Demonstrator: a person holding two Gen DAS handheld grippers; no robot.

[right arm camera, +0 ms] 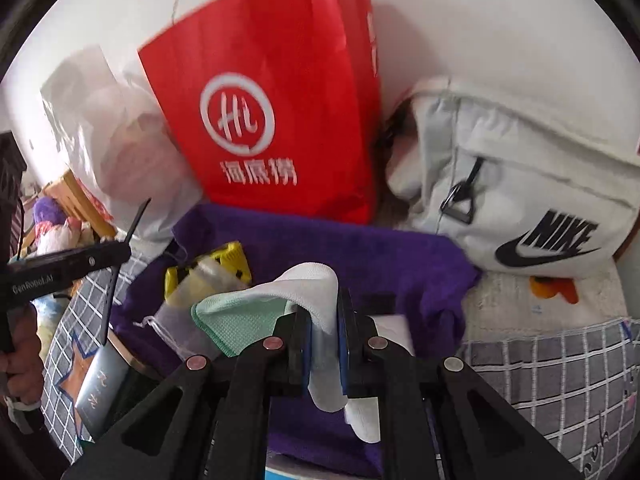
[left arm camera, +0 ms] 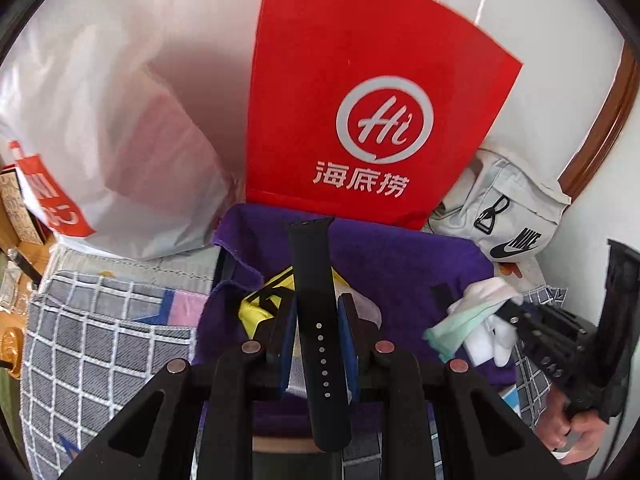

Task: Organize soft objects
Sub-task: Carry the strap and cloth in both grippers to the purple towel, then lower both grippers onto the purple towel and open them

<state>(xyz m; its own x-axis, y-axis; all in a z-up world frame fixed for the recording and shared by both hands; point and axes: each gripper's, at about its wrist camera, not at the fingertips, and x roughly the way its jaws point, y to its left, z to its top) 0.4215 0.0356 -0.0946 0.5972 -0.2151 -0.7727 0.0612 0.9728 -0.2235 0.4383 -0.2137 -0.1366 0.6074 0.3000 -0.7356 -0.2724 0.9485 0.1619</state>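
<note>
My left gripper (left arm camera: pixel 318 322) is shut on a black watch strap (left arm camera: pixel 316 280) that stands up between its blue pads, above a purple towel (left arm camera: pixel 400 264). My right gripper (right arm camera: pixel 325 316) is shut on a white and mint-green sock (right arm camera: pixel 308 284), held over the same purple towel (right arm camera: pixel 360 248). The right gripper with the sock (left arm camera: pixel 476 312) shows at the right of the left wrist view. The left gripper with the strap (right arm camera: pixel 120 256) shows at the left of the right wrist view. A yellow packet (right arm camera: pixel 216 268) and a clear pouch lie on the towel.
A red paper bag (left arm camera: pixel 360 92) stands behind the towel against the wall. A white plastic bag (left arm camera: pixel 100 120) is to its left, a grey Nike backpack (right arm camera: pixel 520 184) to its right. All lie on a grey checked bedcover (left arm camera: pixel 100 340). A book (right arm camera: pixel 100 384) lies at the left.
</note>
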